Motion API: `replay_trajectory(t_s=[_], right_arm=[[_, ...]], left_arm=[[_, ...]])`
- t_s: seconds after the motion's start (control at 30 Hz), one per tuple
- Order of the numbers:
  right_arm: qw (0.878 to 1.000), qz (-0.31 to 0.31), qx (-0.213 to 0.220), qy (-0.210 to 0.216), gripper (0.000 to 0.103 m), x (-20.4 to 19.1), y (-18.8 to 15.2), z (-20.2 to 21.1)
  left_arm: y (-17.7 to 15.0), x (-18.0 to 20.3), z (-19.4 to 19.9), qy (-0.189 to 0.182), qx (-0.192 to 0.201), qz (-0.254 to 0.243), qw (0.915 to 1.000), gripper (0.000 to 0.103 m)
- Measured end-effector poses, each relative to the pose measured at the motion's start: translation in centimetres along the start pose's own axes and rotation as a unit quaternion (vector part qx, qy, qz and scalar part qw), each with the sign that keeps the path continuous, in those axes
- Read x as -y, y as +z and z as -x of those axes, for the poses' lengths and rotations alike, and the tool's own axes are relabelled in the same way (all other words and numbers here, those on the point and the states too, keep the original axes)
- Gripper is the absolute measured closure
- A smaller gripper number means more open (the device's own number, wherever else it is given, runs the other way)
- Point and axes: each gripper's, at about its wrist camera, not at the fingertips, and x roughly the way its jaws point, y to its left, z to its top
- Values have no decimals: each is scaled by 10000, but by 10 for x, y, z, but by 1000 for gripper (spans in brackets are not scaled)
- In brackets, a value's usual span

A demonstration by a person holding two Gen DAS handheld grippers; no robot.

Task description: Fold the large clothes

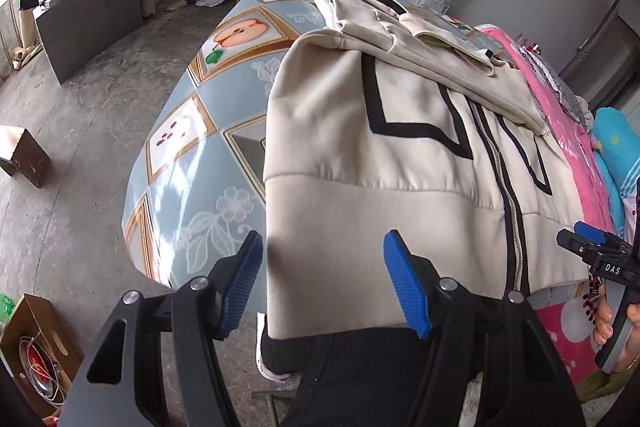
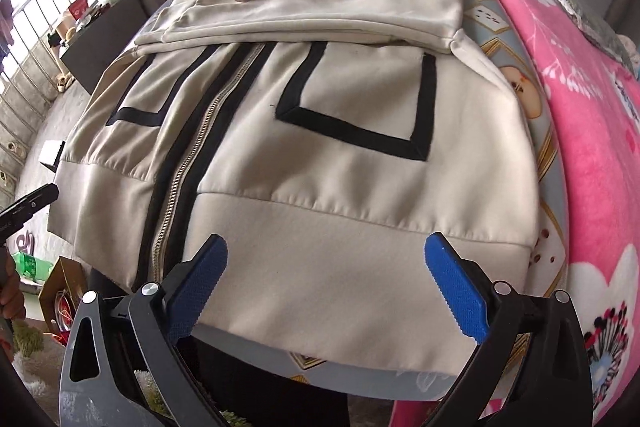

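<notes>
- The left tongs [image 1: 324, 283] stand well apart, ribbed blue pads on black arms, holding nothing; the jacket's hem lies below, between them, untouched.
- The right tongs [image 2: 326, 283] gape at their widest, also empty, above the hem's other half.
- The jacket [image 2: 320, 163] is cream, soft and faintly creased, with a broad plain waistband, black angular stripes and a metal zip down the middle; its hem droops over the near edge of the counter [image 1: 180, 131].
- The top part is folded down in flat layers across the chest, so collar and sleeves are hard to tell apart.
- The counter's glossy cloth shows fruit in framed squares.
- A fluffy pink blanket [image 2: 592, 115] lies alongside, cut off at the frame.
</notes>
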Motion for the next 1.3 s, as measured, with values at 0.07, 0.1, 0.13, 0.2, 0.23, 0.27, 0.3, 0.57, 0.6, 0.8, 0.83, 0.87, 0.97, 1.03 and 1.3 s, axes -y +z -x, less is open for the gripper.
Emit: replay_trajectory(t_s=[0.07,0.1,0.13,0.2,0.23,0.27,0.3,0.57,0.6,0.8,0.83,0.87,0.97,1.03,1.3], right_arm=[[10000,-10,42,33,7,-2,-1,2],[10000,-18,65,67,7,-3,-2,4],[9999,-24,95,99,7,-3,-2,5],[9997,-26,164,157,7,-5,-2,10],[9996,-25,214,197,7,-5,-1,12],[9993,-29,272,237,7,-5,-1,15],[9991,-37,319,273,7,-5,0,17],[9940,243,807,691,7,-16,-6,41],[9931,340,859,728,7,-20,-8,43],[9790,1329,1049,1136,7,-64,-17,53],[9742,1541,1083,1239,7,-74,-18,54],[9691,1731,1114,1360,7,-85,-20,56],[9506,2213,1132,1862,7,-119,-21,55],[9395,2444,1095,2135,7,-142,-21,52],[9104,2991,1165,2611,21,-214,-16,36]], left_arm=[[-2,-1,1,5,25,4,10000,42],[-3,-1,2,36,21,3,10000,43],[-4,-2,1,60,2,2,10000,46],[-6,-3,-1,111,-52,23,9999,49],[-8,-4,-2,127,-95,50,9999,51],[-9,-5,-3,143,-130,88,9998,52],[-10,-6,-4,165,-152,122,9997,54],[-15,-25,0,-43,-312,810,9962,84],[-15,-27,1,-93,-317,886,9955,89],[-6,-20,23,-390,-201,904,9949,98],[-3,-19,27,-470,-188,931,9944,98],[1,-18,32,-578,-176,959,9936,98],[13,-14,44,-835,-113,987,9915,98],[19,-12,48,-1022,-127,1027,9894,98],[31,-4,52,-1343,-175,1077,9849,98]])
